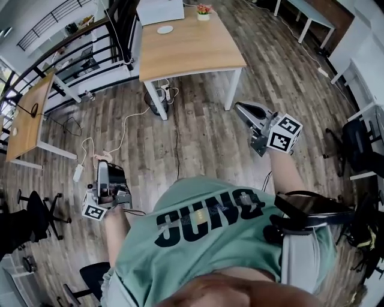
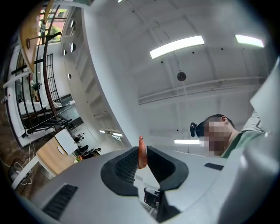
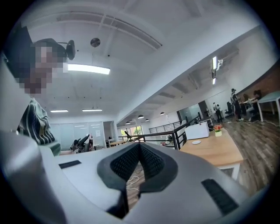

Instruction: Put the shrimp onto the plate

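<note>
An orange-pink shrimp stands upright between the black pads of my left gripper, which is shut on it. From the head view, this gripper hangs low at the person's left side over the wooden floor, far from the table. A small white plate lies on the wooden table ahead; the right gripper view also shows the plate. My right gripper is raised at the right, pointing toward the table, its jaws shut with nothing between them.
A white box and a small flower pot stand at the table's far end. A black railing runs along the left. Cables and a power strip lie on the floor. Another desk and office chairs stand at the left.
</note>
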